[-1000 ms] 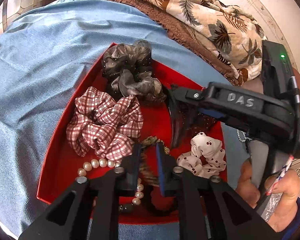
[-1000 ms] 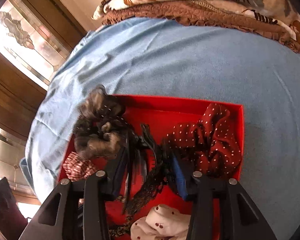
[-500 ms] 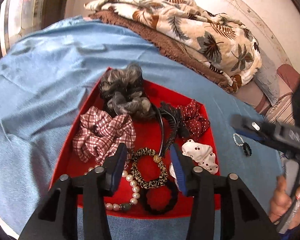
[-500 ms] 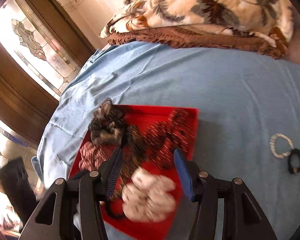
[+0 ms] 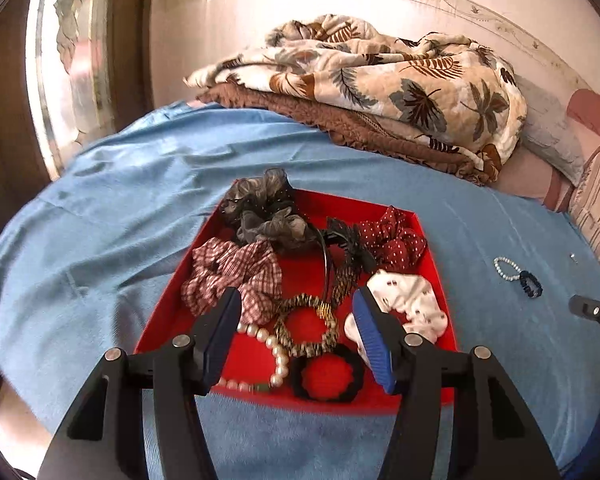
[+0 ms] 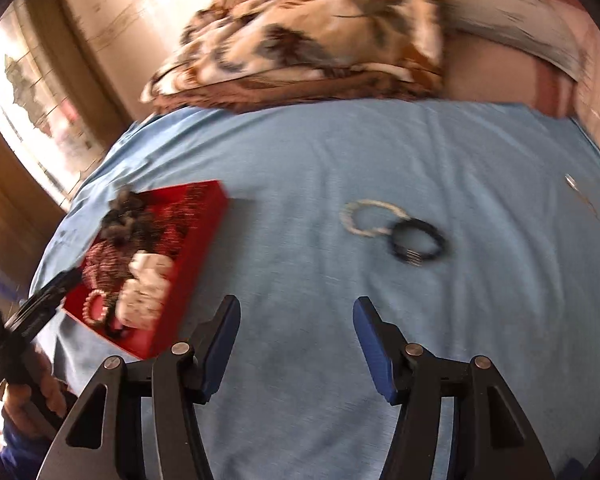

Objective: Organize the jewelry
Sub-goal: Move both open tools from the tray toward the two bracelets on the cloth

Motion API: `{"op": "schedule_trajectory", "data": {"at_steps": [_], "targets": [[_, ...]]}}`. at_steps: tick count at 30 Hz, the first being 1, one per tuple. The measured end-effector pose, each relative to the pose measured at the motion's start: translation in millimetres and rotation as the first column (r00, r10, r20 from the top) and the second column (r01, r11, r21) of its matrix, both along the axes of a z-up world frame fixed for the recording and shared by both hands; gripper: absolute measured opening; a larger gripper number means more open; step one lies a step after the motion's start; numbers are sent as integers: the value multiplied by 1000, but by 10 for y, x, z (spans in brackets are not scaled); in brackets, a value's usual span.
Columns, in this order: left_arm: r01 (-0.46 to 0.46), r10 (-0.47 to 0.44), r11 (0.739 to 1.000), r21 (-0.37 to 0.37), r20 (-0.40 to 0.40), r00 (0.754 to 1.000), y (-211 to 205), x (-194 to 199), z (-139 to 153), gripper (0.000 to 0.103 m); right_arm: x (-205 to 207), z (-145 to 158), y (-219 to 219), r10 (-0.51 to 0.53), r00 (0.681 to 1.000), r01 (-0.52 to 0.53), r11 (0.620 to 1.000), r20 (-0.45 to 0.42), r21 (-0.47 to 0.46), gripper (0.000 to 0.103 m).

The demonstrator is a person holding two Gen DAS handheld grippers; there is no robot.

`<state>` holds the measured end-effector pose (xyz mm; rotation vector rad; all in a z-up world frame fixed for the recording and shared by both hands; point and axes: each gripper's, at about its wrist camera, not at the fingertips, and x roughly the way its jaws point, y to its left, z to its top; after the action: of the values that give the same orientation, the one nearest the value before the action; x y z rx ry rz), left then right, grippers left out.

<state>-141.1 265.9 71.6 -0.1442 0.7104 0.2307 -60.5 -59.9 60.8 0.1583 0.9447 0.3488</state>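
Observation:
A red tray (image 5: pixel 168 312) on the blue bedsheet holds several scrunchies, a leopard-print band (image 5: pixel 304 326), a pearl bracelet (image 5: pixel 266 340) and a black hair tie (image 5: pixel 326 374). My left gripper (image 5: pixel 296 308) hovers above the tray's near end, jaws opening, nothing between them. A white bead bracelet (image 6: pixel 370 216) and a dark bracelet (image 6: pixel 418 240) lie together on the sheet to the right of the tray (image 6: pixel 204 236). My right gripper (image 6: pixel 296 312) is over bare sheet short of them, jaws opening and empty. The view is blurred.
A folded leaf-print blanket (image 5: pixel 380 80) on a brown one lies at the far side of the bed by the wall. A small metal piece (image 6: pixel 572 182) rests on the sheet far right. A hand (image 6: pixel 40 384) holds the left gripper's handle.
My left gripper let go of the leopard-print band, opened and drew back and up. My right gripper swung right, off the tray and toward the two bracelets, opening a little.

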Motion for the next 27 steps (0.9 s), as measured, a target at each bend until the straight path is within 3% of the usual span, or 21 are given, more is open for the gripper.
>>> {"op": "schedule_trajectory", "data": {"at_steps": [6,13,16,27], "targets": [[6,-6,1000,-22,-14,1000,-274,-292,173,59,104,-178,-503,-92,996,92,996,12,19,64],[41,-41,999,1,-12,999,-698,-351,347,63,171,-326,-828,-167,984,166,986,62,34,64],[44,-44,999,8,-27,999,-798,-364,333,63,173,-414,-961,-187,982,184,981,36,56,64],[8,-9,999,-36,-37,999,-757,-475,400,64,140,-429,-909,-177,983,176,984,58,11,65]]}}
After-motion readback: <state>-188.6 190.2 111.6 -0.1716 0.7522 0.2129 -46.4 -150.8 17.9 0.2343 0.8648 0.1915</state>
